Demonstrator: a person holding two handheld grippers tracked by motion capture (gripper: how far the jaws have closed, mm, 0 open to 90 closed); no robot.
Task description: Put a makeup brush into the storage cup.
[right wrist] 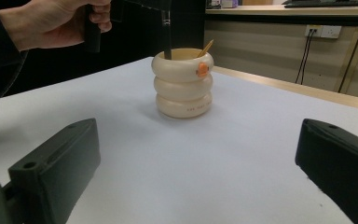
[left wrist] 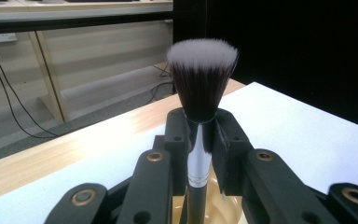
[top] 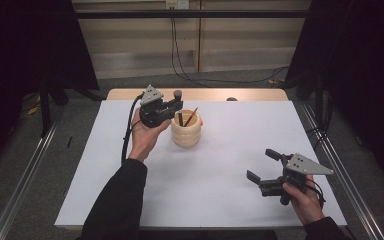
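Note:
A cream ribbed holder (top: 186, 134) stands on the white table, left of centre; a thin stick (top: 191, 116) leans in it. My left gripper (top: 178, 106) hovers over the holder's rim, shut on a makeup brush (left wrist: 199, 116) held upright, bristles up. The brush's dark handle (right wrist: 166, 35) reaches down into the holder (right wrist: 183, 84). In the left gripper view the pads (left wrist: 177, 135) pinch the silver ferrule. My right gripper (top: 261, 163) rests near the table's front right, open, with nothing between its jaws.
The white table top (top: 220, 185) ends at a wooden strip (top: 200, 94) along the far edge. Cables (top: 180, 65) trail on the floor behind. Metal rails (top: 340, 165) run along both sides of the table.

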